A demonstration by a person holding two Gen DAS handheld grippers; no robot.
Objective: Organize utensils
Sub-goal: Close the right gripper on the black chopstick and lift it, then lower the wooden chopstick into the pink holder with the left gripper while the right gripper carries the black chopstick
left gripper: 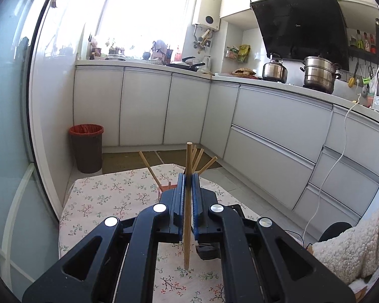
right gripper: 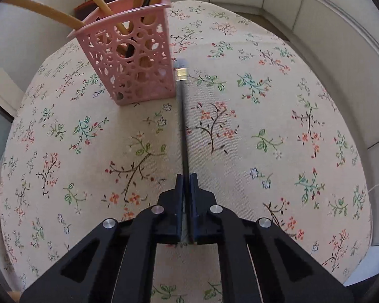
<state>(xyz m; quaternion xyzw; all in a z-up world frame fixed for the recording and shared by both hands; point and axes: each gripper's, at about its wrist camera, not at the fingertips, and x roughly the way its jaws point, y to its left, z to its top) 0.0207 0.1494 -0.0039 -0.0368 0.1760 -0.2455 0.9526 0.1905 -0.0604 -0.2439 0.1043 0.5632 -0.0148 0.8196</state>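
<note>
My left gripper (left gripper: 188, 176) is shut on a bamboo chopstick (left gripper: 188, 202), held upright above the floral tablecloth. Beyond its fingers, the pink utensil basket (left gripper: 164, 189) is mostly hidden; several bamboo chopsticks (left gripper: 149, 168) stick out of it. In the right wrist view, my right gripper (right gripper: 186, 176) is shut on a black chopstick (right gripper: 183, 116) with a gold band, which points forward just right of the pink perforated basket (right gripper: 131, 58). That basket stands on the cloth and holds several bamboo chopsticks (right gripper: 98, 2) and a dark one.
The table is covered by a floral cloth (right gripper: 265, 126). A brown bin with a red liner (left gripper: 86, 149) stands on the floor at the far left. White kitchen cabinets (left gripper: 265, 126) run behind and to the right. A fleecy cushion (left gripper: 353, 250) lies at the right.
</note>
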